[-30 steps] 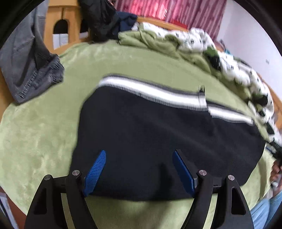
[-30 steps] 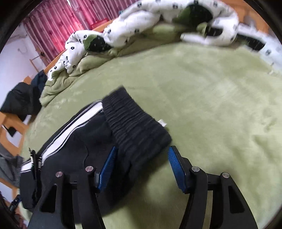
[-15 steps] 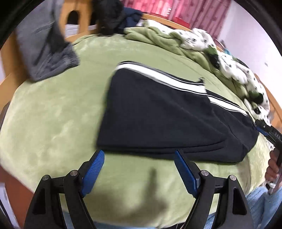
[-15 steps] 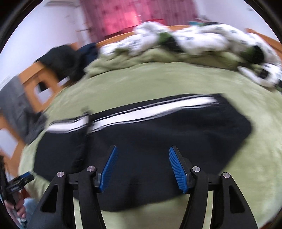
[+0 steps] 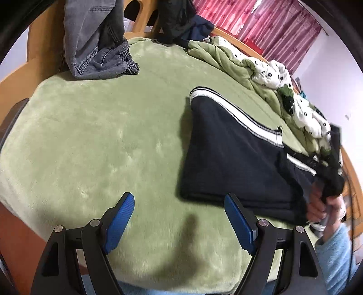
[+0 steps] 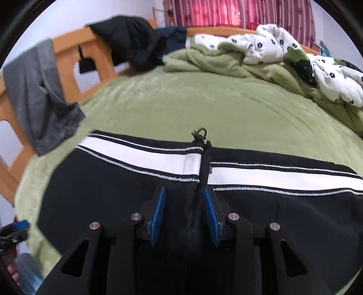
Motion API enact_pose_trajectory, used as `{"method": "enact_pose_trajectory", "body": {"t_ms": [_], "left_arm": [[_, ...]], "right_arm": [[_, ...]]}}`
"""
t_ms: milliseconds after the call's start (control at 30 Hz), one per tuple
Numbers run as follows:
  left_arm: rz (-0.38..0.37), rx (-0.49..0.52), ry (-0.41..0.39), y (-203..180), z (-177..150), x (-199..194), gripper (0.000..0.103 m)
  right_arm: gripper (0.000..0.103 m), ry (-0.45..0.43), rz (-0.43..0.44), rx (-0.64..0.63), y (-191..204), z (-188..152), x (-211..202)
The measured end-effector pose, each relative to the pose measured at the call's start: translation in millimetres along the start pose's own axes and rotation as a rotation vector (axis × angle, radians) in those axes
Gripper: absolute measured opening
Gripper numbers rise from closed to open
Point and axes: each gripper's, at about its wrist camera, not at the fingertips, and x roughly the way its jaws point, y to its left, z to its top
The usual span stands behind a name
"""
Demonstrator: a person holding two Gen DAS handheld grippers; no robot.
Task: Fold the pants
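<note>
The black pants (image 5: 229,158) with a white side stripe lie folded on the green bed cover (image 5: 102,140). My left gripper (image 5: 179,217) is open and empty, above the bed's near edge, left of the pants. In the right wrist view the pants (image 6: 113,186) fill the foreground. My right gripper (image 6: 185,211) hovers low over their middle, jaws partly closed around a raised black fold near the zipper pull (image 6: 200,133). I cannot tell if the pads pinch the cloth. The right gripper shows in the left wrist view (image 5: 329,181), blurred.
Grey jeans (image 5: 95,40) hang over the wooden bed frame (image 6: 90,56) at the back left. Dark clothes (image 6: 133,38) lie on the frame. A crumpled green and white flowered duvet (image 6: 283,52) runs along the far side. Red curtains (image 6: 226,11) are behind.
My left gripper has pulled back and to the left, off the pants. My right gripper has moved in over the pants' middle and its jaws have narrowed around a fold.
</note>
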Motion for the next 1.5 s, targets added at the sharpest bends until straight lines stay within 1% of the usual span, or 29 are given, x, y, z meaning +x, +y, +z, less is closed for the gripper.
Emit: {"method": "enact_pose_trajectory", "body": {"t_ms": [67, 100, 167, 200, 233, 300, 333, 367, 467, 500, 567, 600, 633, 733, 800, 867, 900, 1000, 1033, 1067, 1100, 1133, 1167, 1233, 1300, 1367, 1400, 1467, 1500], "left_arm": [[-0.016, -0.002, -0.002, 1, 5, 4, 0.080], [-0.020, -0.001, -0.003, 1, 7, 7, 0.080], [-0.038, -0.002, -0.005, 0, 11, 11, 0.080], [-0.045, -0.002, -0.004, 0, 11, 12, 0.080], [-0.053, -0.001, -0.002, 1, 11, 14, 0.080], [-0.057, 0.003, 0.001, 2, 10, 16, 0.080], [-0.057, 0.001, 0.001, 4, 9, 18, 0.080], [-0.060, -0.004, 0.004, 6, 7, 20, 0.080], [-0.069, -0.016, 0.010, 10, 3, 21, 0.080], [-0.072, -0.013, 0.008, 10, 2, 20, 0.080], [-0.081, -0.006, 0.007, 10, 0, 16, 0.080], [-0.085, -0.004, 0.010, 11, 0, 16, 0.080], [-0.088, -0.004, 0.012, 12, -1, 15, 0.080], [-0.104, -0.018, 0.011, 16, -3, 13, 0.080], [-0.115, -0.034, 0.008, 18, -4, 13, 0.080], [-0.120, -0.046, 0.009, 19, -3, 14, 0.080], [-0.122, -0.047, 0.010, 19, -2, 13, 0.080], [-0.138, -0.057, 0.018, 20, -3, 14, 0.081], [-0.141, -0.062, 0.021, 20, -4, 14, 0.081], [-0.142, -0.068, 0.024, 20, -4, 13, 0.081], [-0.146, -0.073, 0.025, 21, -4, 13, 0.081], [-0.148, -0.079, 0.028, 21, -4, 13, 0.081], [-0.152, -0.085, 0.031, 22, -4, 12, 0.081], [-0.161, -0.092, 0.036, 23, -5, 9, 0.081], [-0.170, -0.091, 0.037, 24, -6, 6, 0.081], [-0.180, -0.092, 0.038, 24, -6, 6, 0.081], [-0.183, -0.094, 0.037, 23, -6, 6, 0.081], [-0.185, -0.096, 0.038, 18, -2, 8, 0.081], [-0.183, -0.086, 0.038, 13, 0, 8, 0.081]], "right_arm": [[0.022, 0.041, 0.007, 0.010, 1, -2, 13], [0.018, 0.045, -0.001, 0.004, 1, -4, 16], [0.009, 0.017, -0.049, -0.070, 9, -9, 13], [0.007, -0.009, -0.049, -0.083, 10, -9, 6], [0.007, -0.050, -0.026, -0.053, 5, -8, -4], [0.007, -0.121, 0.054, 0.086, -19, -3, -23], [0.007, -0.126, 0.065, 0.111, -26, -1, -22], [0.007, -0.111, 0.051, 0.114, -30, 1, -15], [0.008, 0.014, 0.030, 0.114, -25, -2, 12], [0.011, 0.044, 0.011, 0.094, -21, -5, 16], [0.021, 0.052, -0.005, 0.078, -19, -12, 12], [0.032, 0.052, 0.004, 0.102, -23, -18, 5], [0.040, 0.053, 0.019, 0.129, -27, -22, 0], [0.042, 0.091, 0.097, 0.223, -39, -41, -18], [0.044, 0.111, 0.168, 0.282, -44, -58, -29], [0.046, 0.141, 0.229, 0.330, -46, -76, -33], [0.048, 0.157, 0.242, 0.340, -44, -82, -33], [0.049, 0.142, 0.217, 0.332, -35, -95, -31], [0.044, 0.145, 0.219, 0.337, -32, -96, -29], [0.031, 0.155, 0.258, 0.339, -29, -95, -28], [0.021, 0.166, 0.292, 0.348, -26, -95, -26], [0.020, 0.140, 0.283, 0.346, -25, -93, -31], [0.019, 0.114, 0.290, 0.339, -24, -91, -38], [0.018, 0.075, 0.365, 0.384, -31, -93, -53], [0.018, 0.088, 0.391, 0.416, -37, -100, -54], [0.019, 0.138, 0.347, 0.385, -32, -111, -43], [0.019, 0.147, 0.318, 0.363, -28, -117, -37], [0.020, 0.103, 0.281, 0.314, -21, -123, -40], [0.023, 0.104, 0.266, 0.287, -16, -122, -44]]}}
